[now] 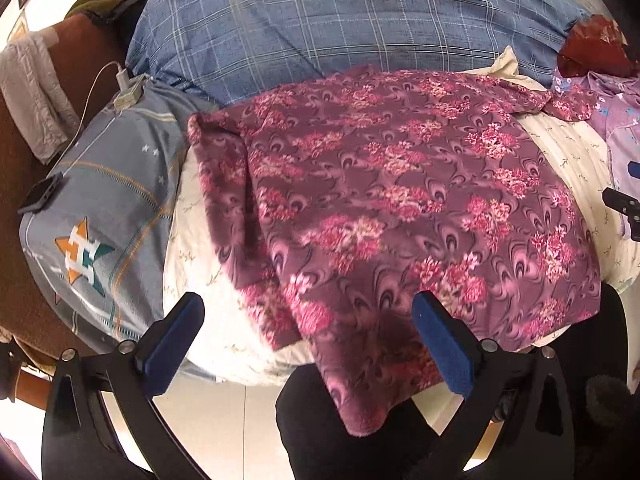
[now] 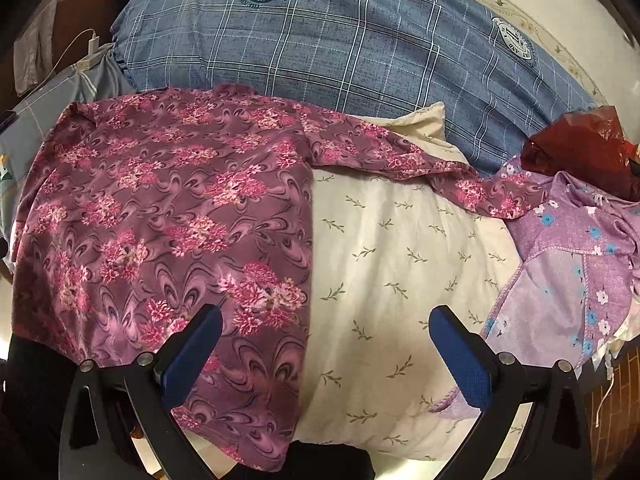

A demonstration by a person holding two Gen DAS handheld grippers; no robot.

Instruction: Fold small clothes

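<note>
Blue-padded fingers (image 1: 176, 344) of the left gripper (image 1: 308, 320) stand wide apart, released, with nothing between the jaws. Just ahead of them, and partly under the right-hand jaw, lies the maroon flowered shirt (image 1: 380, 184), spread flat on the bed's cream sheet (image 1: 200, 264). Its near hem hangs over the bed edge, down between the jaws and onto a person's dark-clothed leg (image 1: 320, 420). Off to the left of the jaws sits a grey-blue pillow (image 1: 104, 208) with an orange star emblem; a dark phone (image 1: 40, 196) rests at its far left edge and a white charger plug (image 1: 128, 88) lies at its far end. Beyond the shirt is a large blue checked quilt (image 1: 340, 28).

Seen from the right wrist, the right gripper (image 2: 326, 332) is likewise spread open and holds nothing. Its left-hand jaw hovers over the shirt's lower right corner, while its right-hand jaw sits over bare sheet (image 2: 400, 248) beside a lilac flowered garment (image 2: 568, 280). The shirt (image 2: 160, 208) fills the area ahead and left of these jaws; one sleeve (image 2: 420, 160) stretches away to the far right, its cuff touching the lilac garment. A crumpled red plastic bag (image 2: 580, 144) lies beyond that garment, far right of the jaws, against the quilt (image 2: 360, 40).
</note>
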